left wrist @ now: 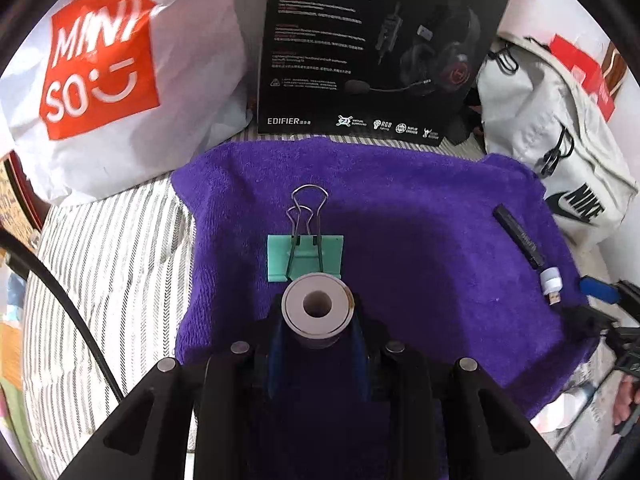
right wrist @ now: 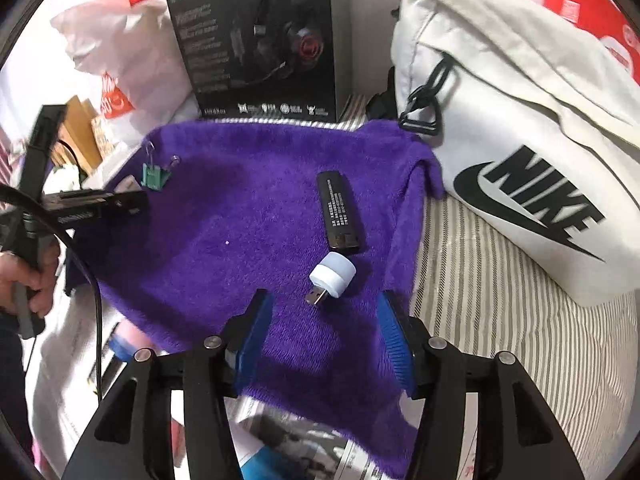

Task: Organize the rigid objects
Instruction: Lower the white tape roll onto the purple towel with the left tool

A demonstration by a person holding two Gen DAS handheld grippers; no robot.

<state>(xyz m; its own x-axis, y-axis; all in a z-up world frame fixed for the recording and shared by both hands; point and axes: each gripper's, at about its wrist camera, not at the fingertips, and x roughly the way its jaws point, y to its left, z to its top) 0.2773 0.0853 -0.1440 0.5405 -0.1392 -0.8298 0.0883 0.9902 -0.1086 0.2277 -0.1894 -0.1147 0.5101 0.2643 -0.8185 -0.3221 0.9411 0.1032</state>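
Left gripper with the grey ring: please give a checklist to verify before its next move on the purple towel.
1. Grey ring held between the left gripper fingers: ok.
2. Green binder clip lies just ahead of the ring; contact: cannot tell.
3. Right gripper open, holding nothing: ok.
4. White USB plug and black stick away from the ring: ok.
5. Purple towel lying flat: ok.

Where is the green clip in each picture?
Left wrist view: the green clip lies in the middle of the picture, just beyond the ring that the left gripper holds.
Right wrist view: the green clip is small, far left, near the towel's edge.
Shared landmark: the purple towel under it.
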